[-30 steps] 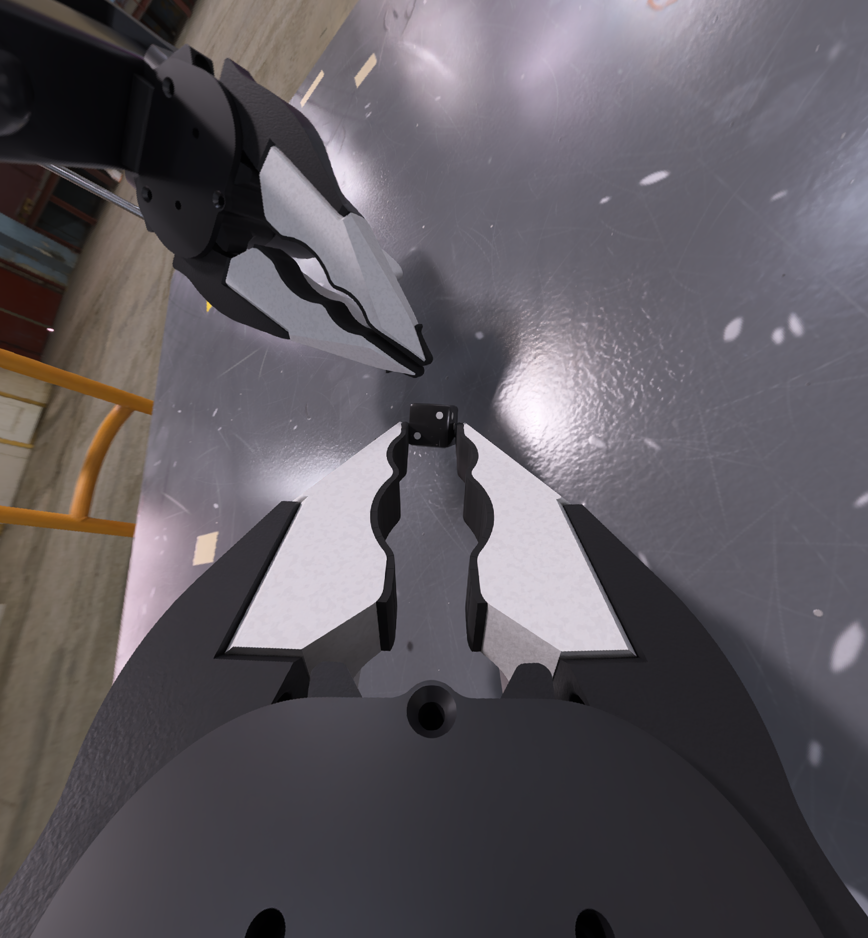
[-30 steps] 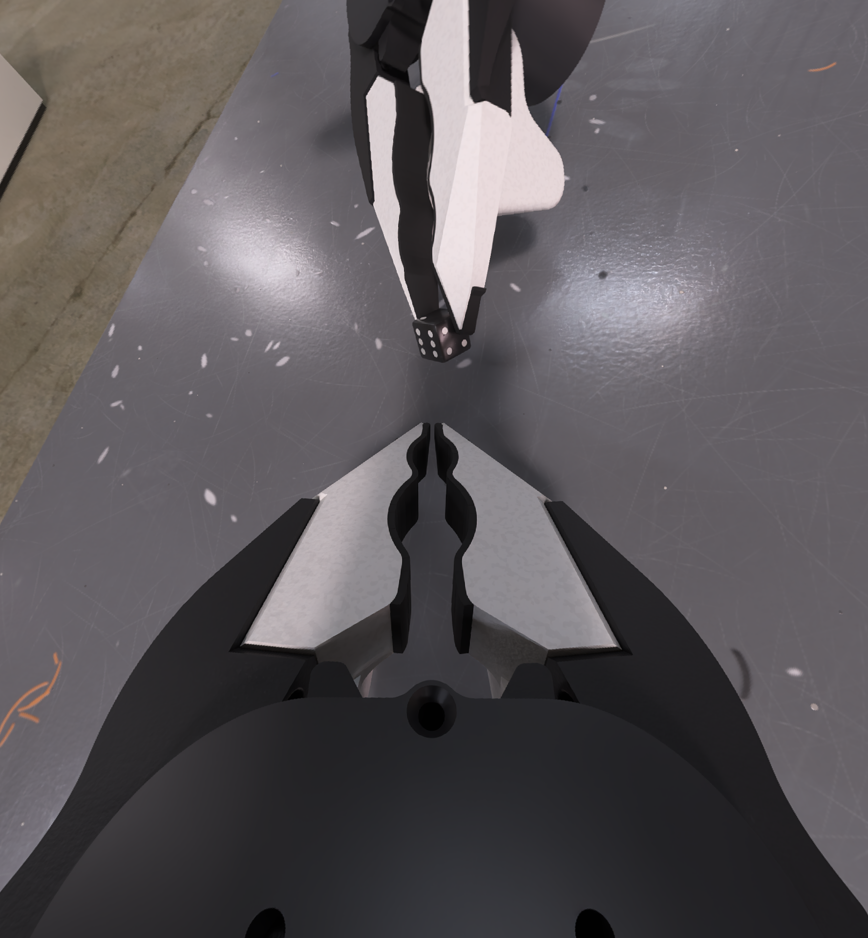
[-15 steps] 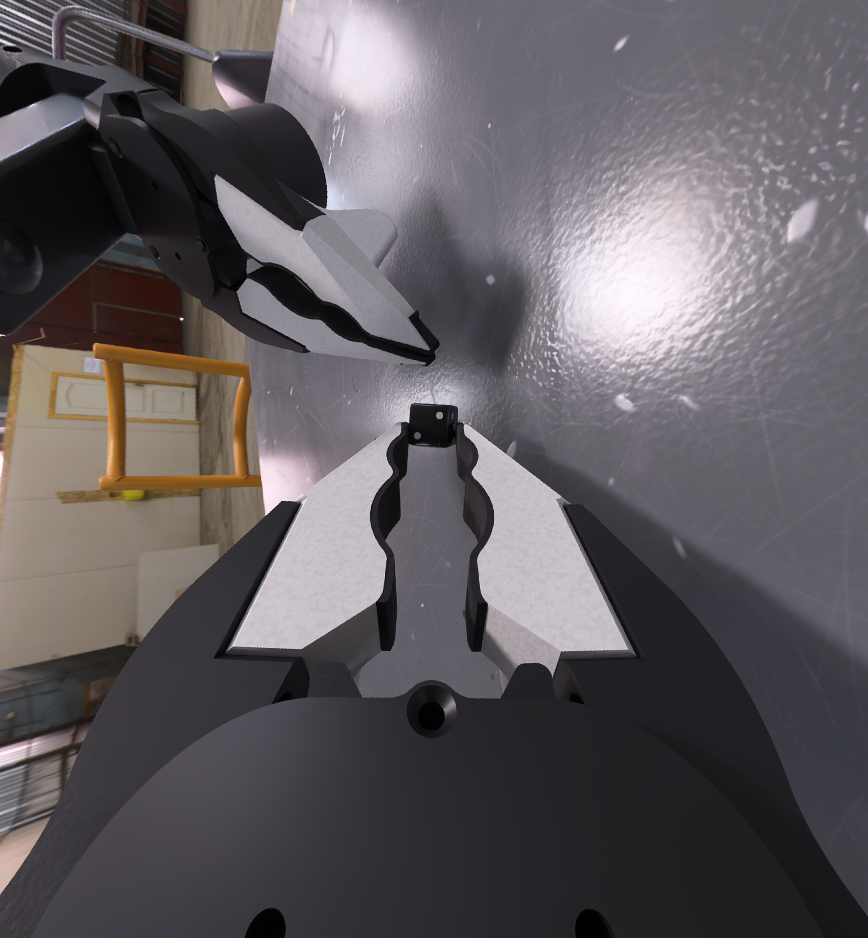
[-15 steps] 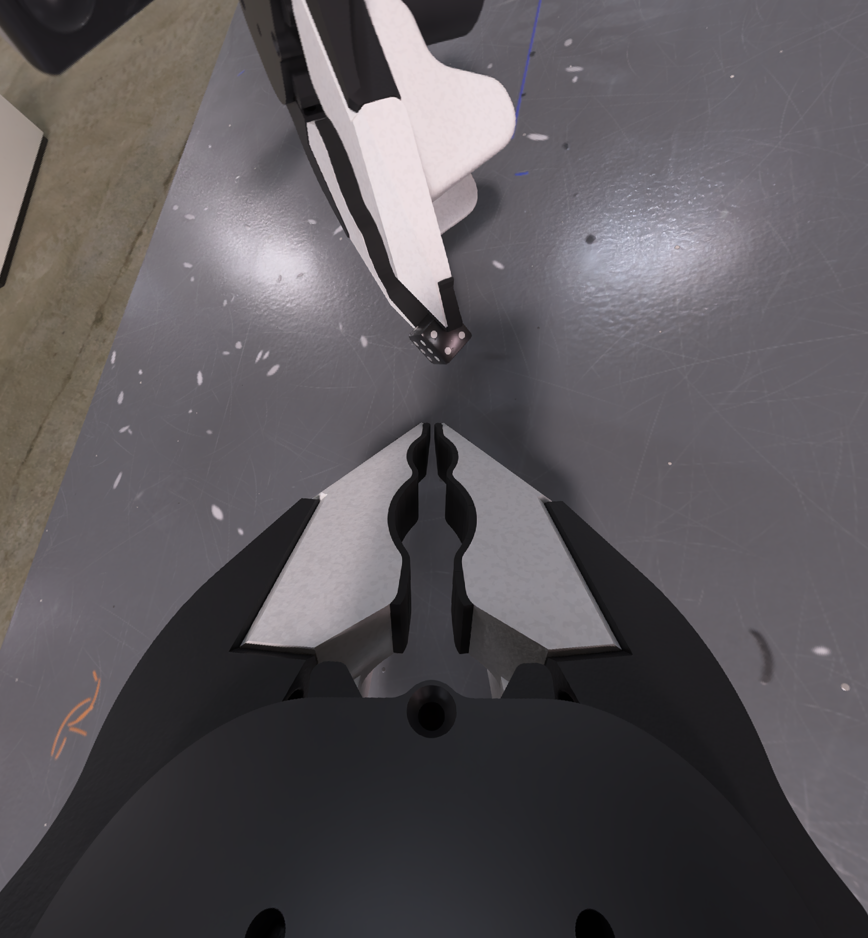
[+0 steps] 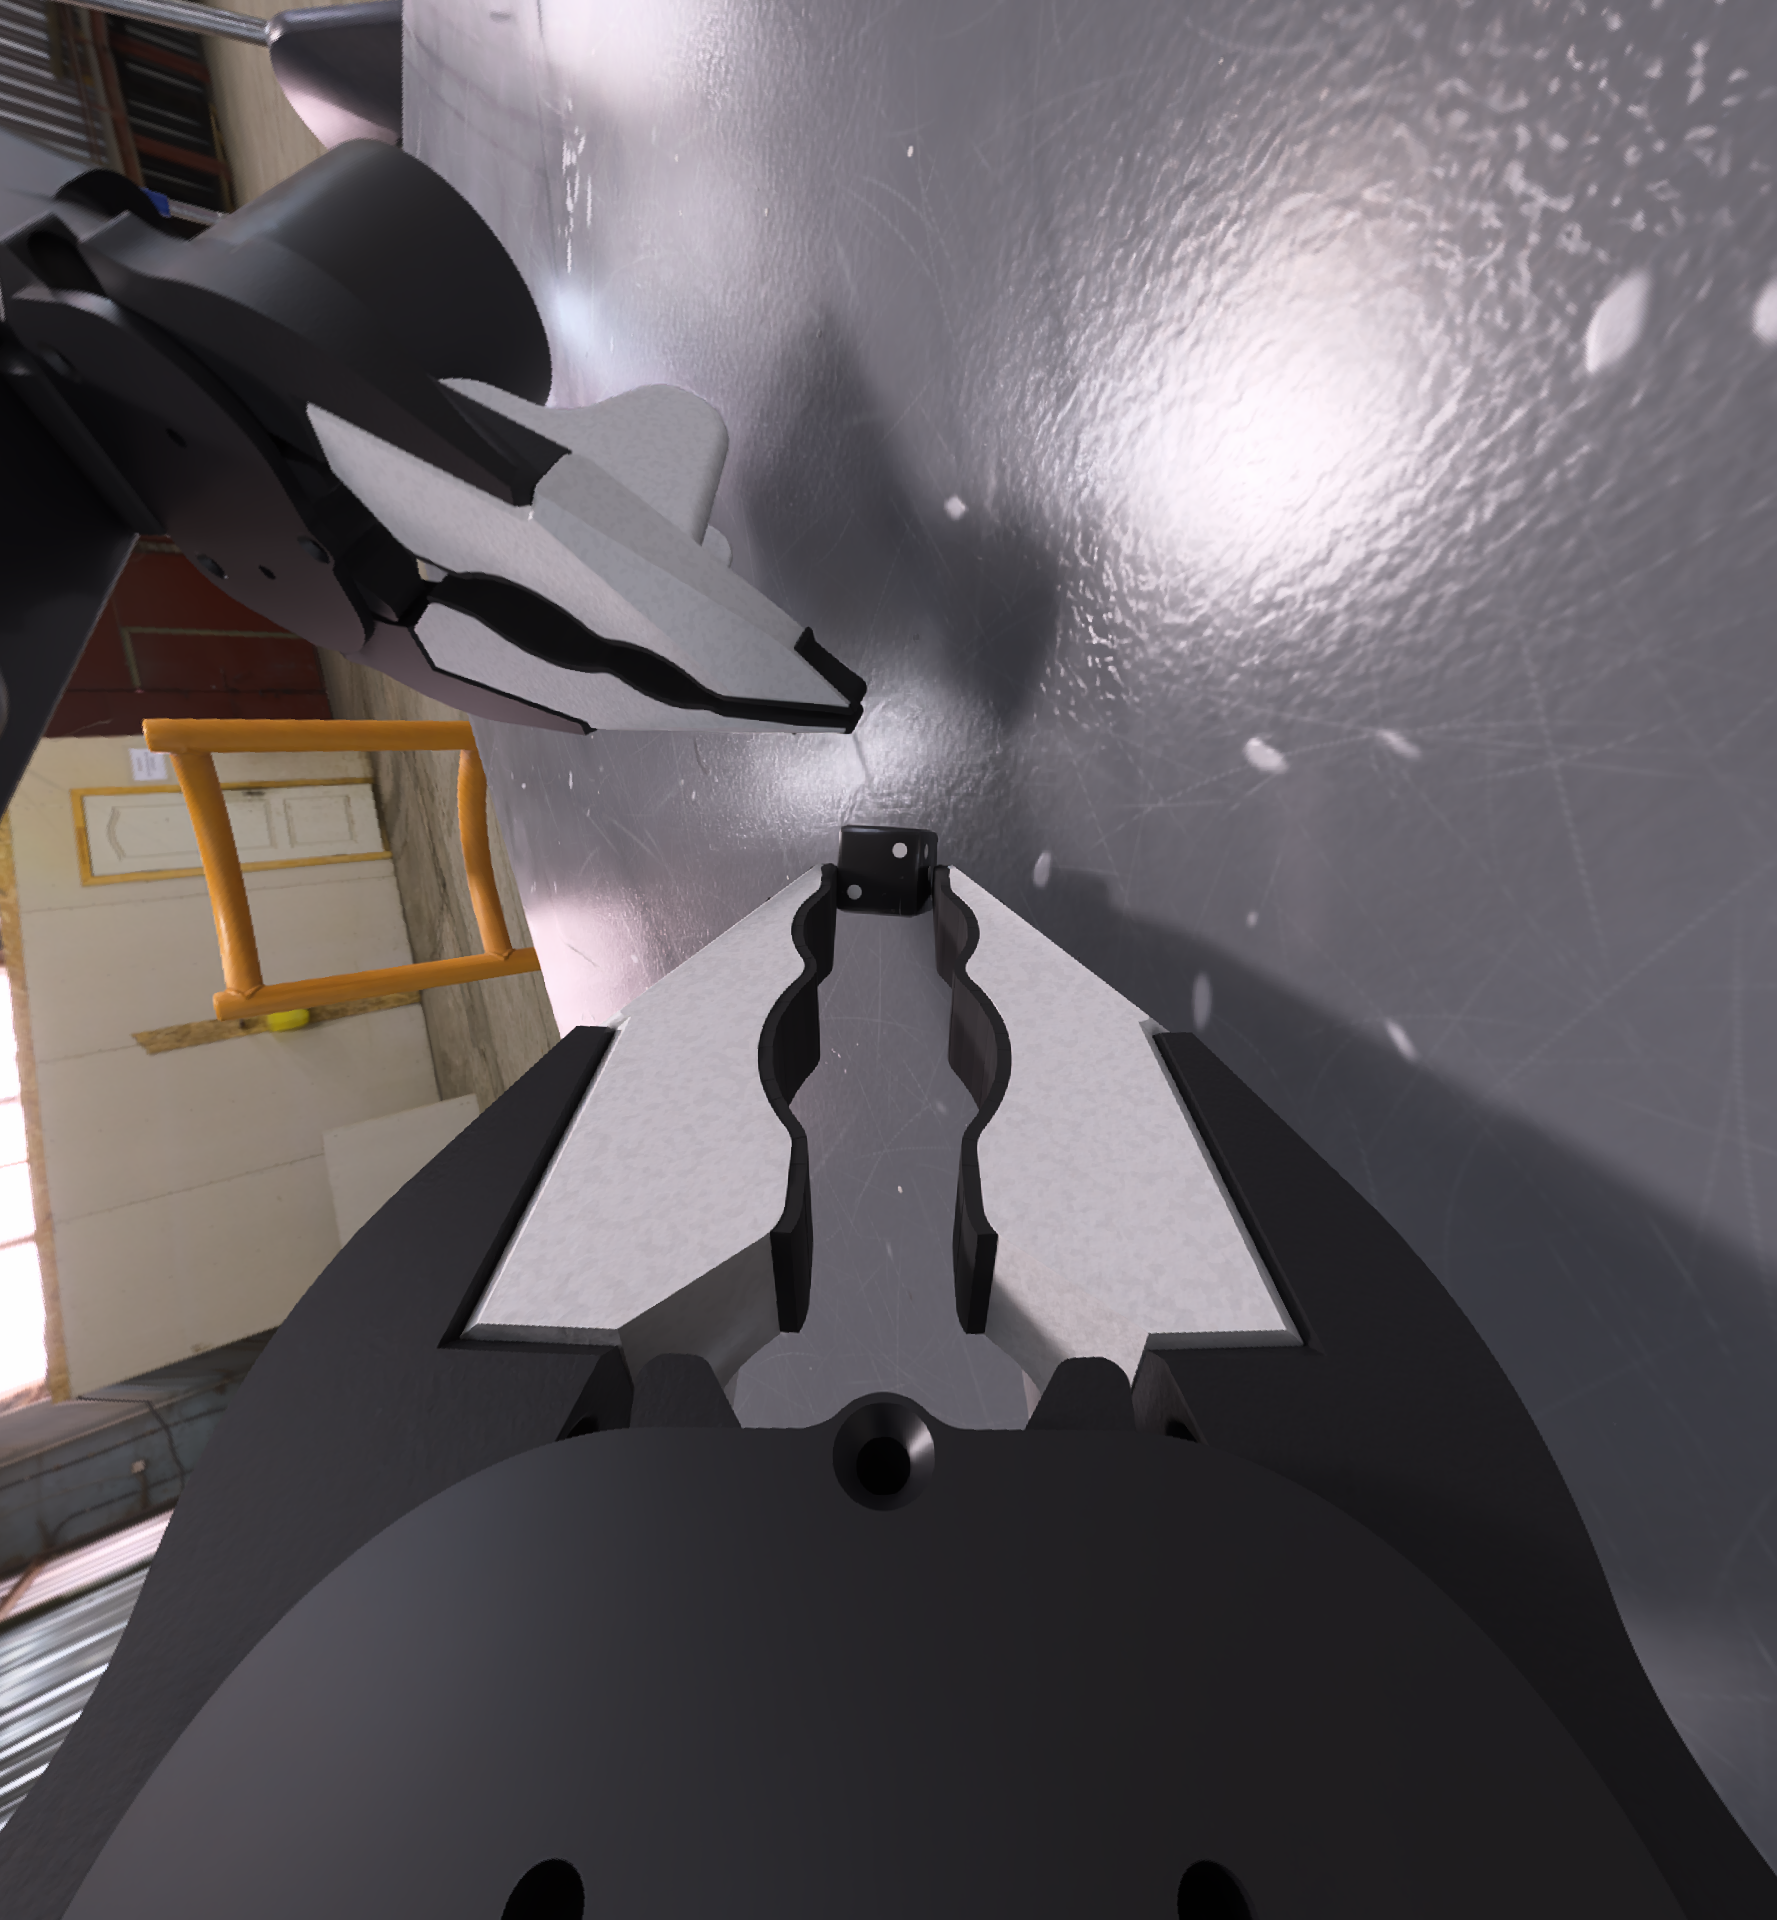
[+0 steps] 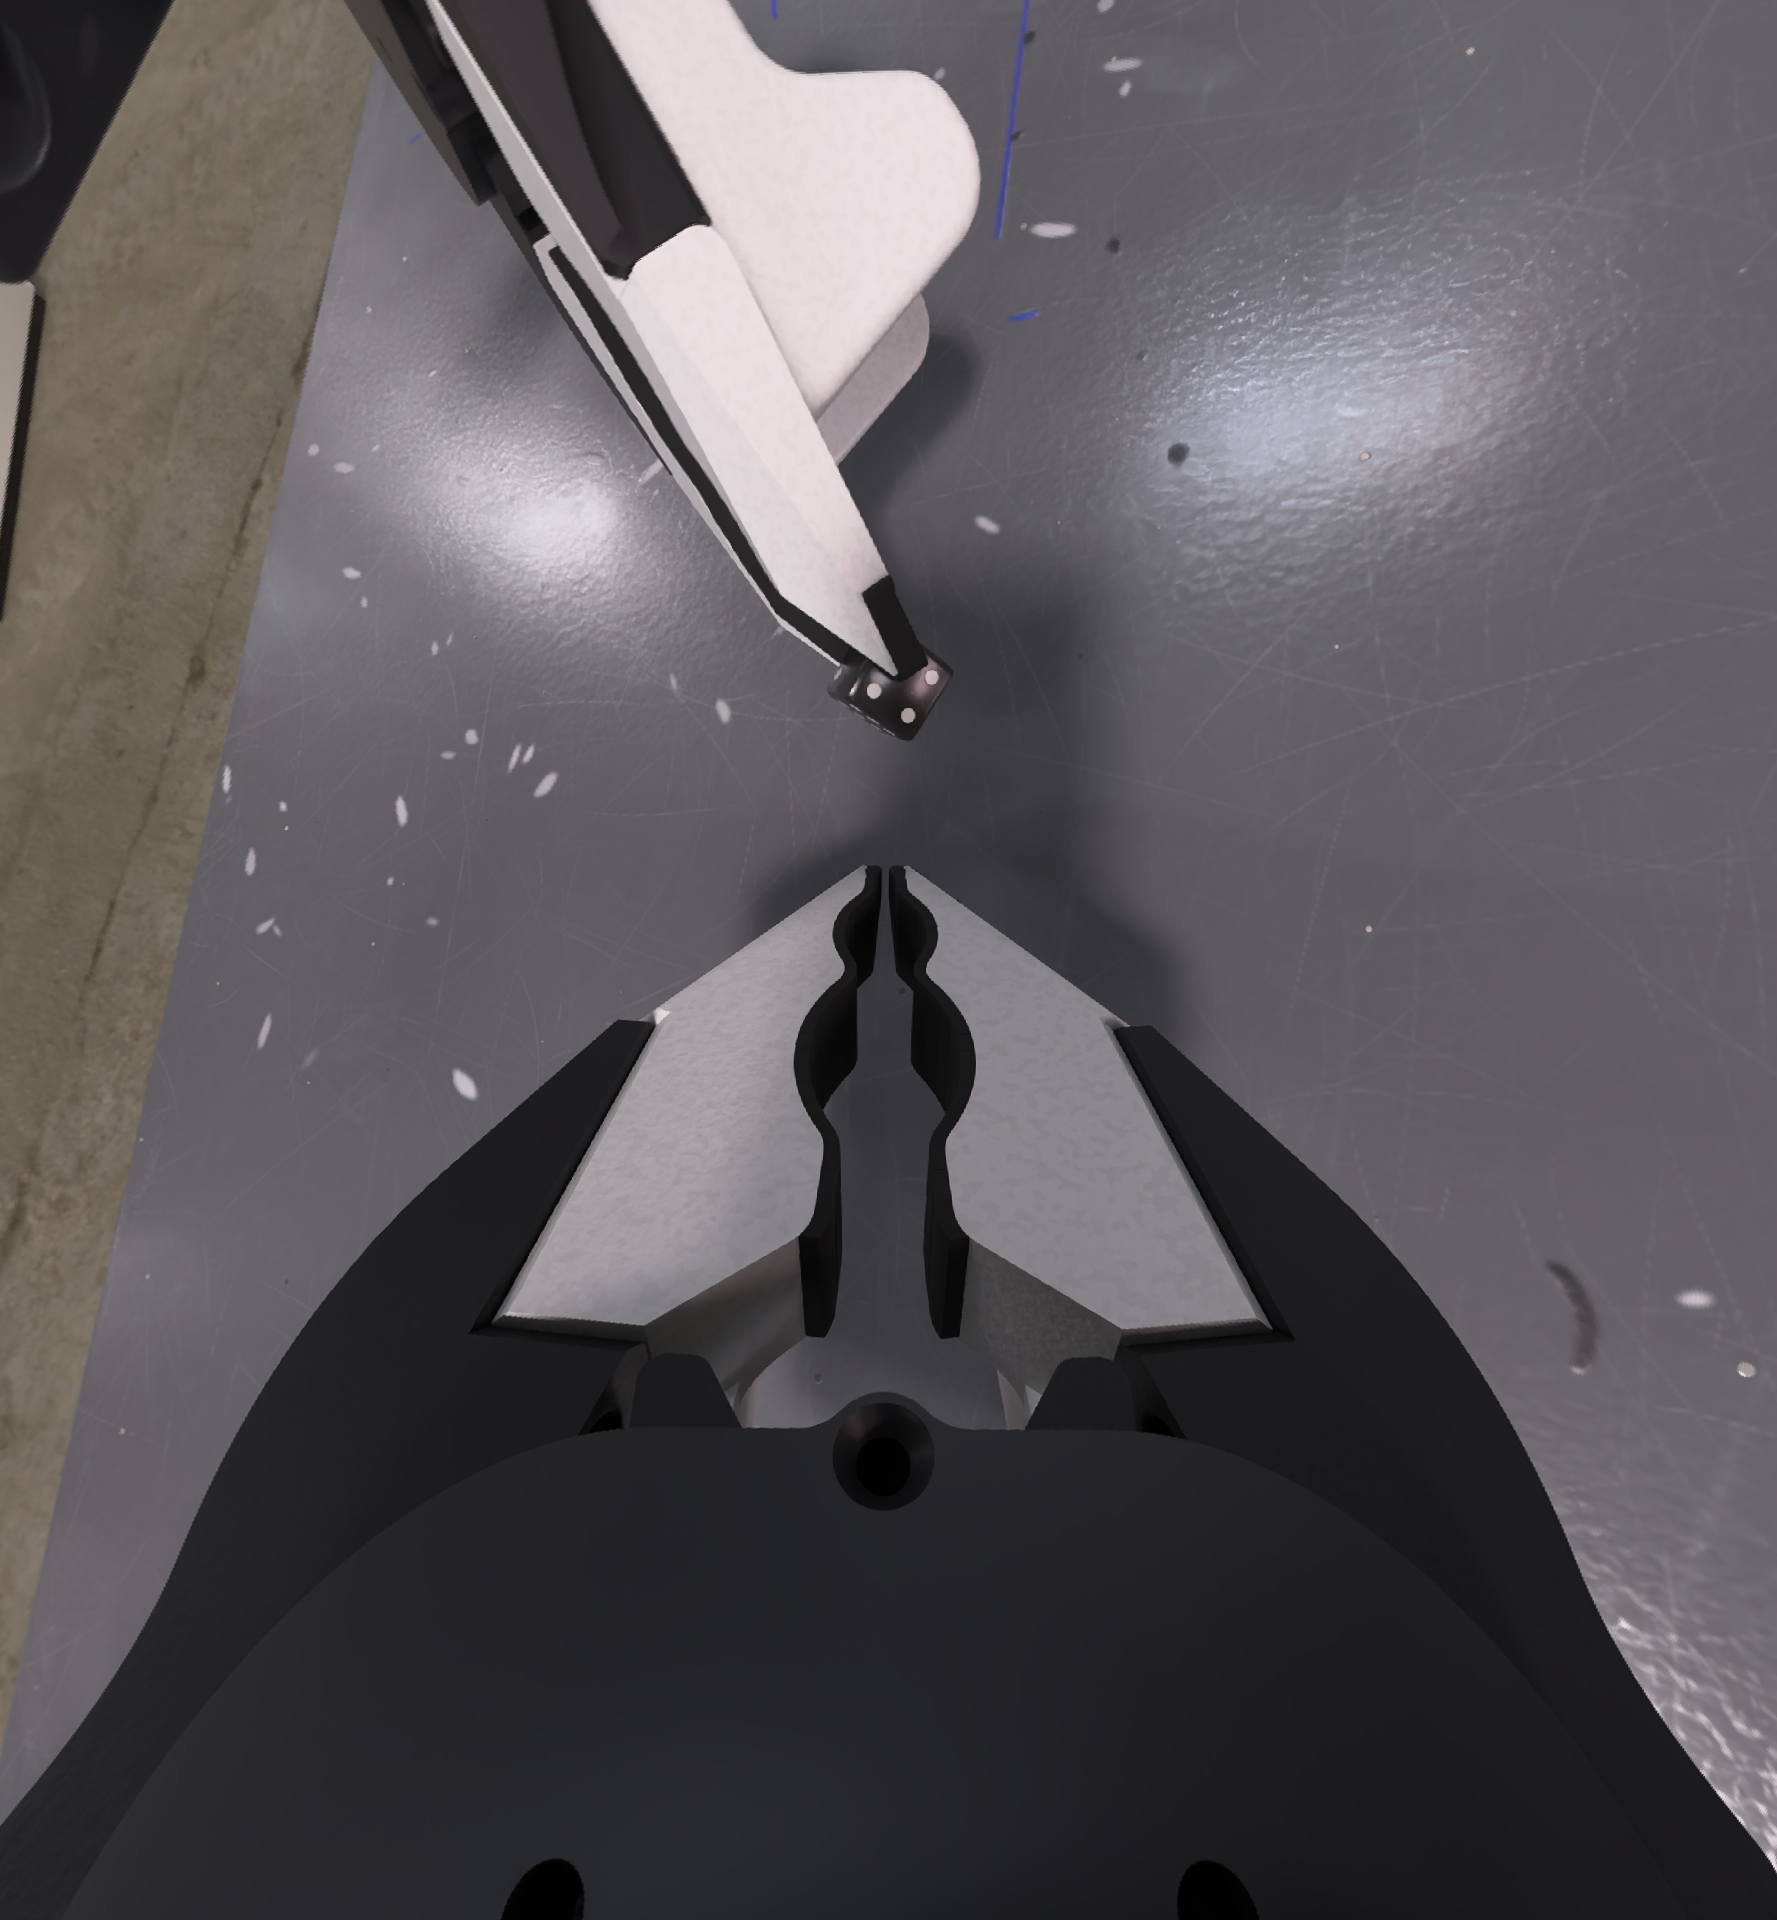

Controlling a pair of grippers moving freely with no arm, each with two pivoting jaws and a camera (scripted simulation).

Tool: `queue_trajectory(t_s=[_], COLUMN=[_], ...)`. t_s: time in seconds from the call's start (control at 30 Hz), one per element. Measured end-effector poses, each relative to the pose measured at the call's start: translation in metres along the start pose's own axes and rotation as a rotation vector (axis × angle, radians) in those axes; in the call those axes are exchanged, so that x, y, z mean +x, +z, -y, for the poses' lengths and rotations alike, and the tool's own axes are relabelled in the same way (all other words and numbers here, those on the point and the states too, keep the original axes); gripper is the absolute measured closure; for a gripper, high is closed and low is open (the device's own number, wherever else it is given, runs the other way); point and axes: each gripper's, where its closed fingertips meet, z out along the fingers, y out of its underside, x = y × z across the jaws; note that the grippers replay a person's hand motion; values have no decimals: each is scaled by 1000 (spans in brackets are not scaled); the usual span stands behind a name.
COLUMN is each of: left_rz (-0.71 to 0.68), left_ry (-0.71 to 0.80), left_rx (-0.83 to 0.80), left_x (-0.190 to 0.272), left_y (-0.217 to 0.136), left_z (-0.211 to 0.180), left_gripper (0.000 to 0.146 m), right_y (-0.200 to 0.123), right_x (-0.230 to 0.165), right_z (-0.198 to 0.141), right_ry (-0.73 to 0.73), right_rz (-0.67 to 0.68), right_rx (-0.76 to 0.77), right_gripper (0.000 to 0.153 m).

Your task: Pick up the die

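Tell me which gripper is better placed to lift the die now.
Left. The left gripper already has its jaws closed on the black die at the tips. The right gripper is shut and empty, apart from the die.

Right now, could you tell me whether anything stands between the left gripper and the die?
Nothing visible does: the black die already sits pinched between the left gripper fingertips, and the shut right gripper hangs apart from it.
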Motion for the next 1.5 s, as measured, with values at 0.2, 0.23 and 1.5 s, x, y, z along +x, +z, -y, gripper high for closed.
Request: queue_trajectory(t_s=[0.2, 0.23, 1.5], left_rz=[-11, -13, -65], left_ry=[25, 28, 23], left_rx=[-3, -4, 19], left_x=[0, 1, 1], left_y=[2, 2, 11], left_z=[-1, -2, -9], left_gripper=[128, 128, 128], right_y=[3, 4, 6], right_x=[2, 2, 19], right_z=[-2, -2, 2], right_ry=[27, 25, -89], right_rz=[9, 8, -130], right_rx=[-29, -35, 35], right_gripper=[151, 152, 143])
